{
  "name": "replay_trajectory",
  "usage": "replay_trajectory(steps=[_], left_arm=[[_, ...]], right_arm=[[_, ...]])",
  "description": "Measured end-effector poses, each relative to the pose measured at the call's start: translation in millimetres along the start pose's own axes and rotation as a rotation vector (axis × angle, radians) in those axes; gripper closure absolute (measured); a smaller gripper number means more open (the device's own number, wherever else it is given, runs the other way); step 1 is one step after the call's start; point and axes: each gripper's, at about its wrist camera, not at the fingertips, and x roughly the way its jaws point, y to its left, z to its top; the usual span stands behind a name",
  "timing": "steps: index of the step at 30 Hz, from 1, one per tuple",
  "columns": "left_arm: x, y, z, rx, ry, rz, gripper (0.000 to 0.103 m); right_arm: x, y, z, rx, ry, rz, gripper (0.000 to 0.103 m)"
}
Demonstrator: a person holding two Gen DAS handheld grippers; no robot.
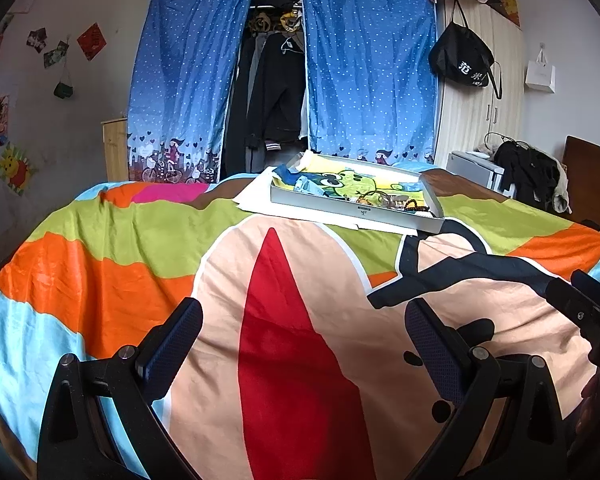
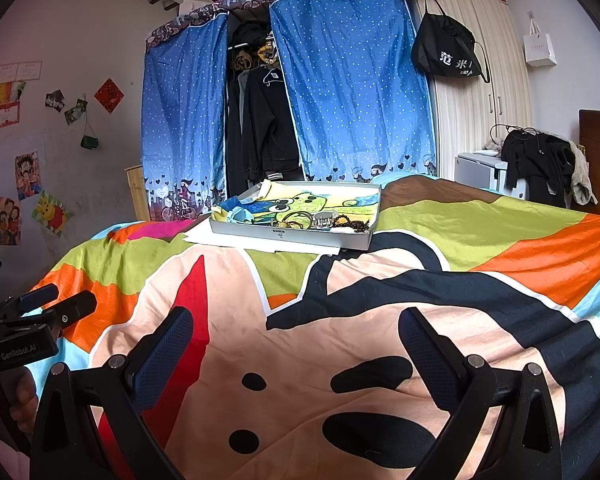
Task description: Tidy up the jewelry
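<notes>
While both fingers gape empty, jewelry lies well ahead.

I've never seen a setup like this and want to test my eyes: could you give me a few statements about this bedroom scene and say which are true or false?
1. The jewelry lies inside a shallow grey tray on the bed. True.
2. The left tongs grip a bracelet. False: they are open and hold nothing.
3. The right tongs are open above the colourful bedspread. True.
4. The tray sits directly on the floor. False: it rests on white paper on the bed.
5. The blue dotted curtains are fully closed. False: a gap shows dark hanging clothes.
</notes>
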Motion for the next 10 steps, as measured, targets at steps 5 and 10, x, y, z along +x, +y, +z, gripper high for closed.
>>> replay_trajectory(steps=[5,10], left_arm=[[1.0,1.1,0.3,0.0,0.006,-0.002,0.004],[1.8,2.2,0.7,0.001,0.012,-0.002,0.004]], right_arm=[[-0.1,-0.1,-0.1,0.001,0.0,0.0,0.0],[0.0,0.1,0.1,0.0,0.001,0.0,0.0]])
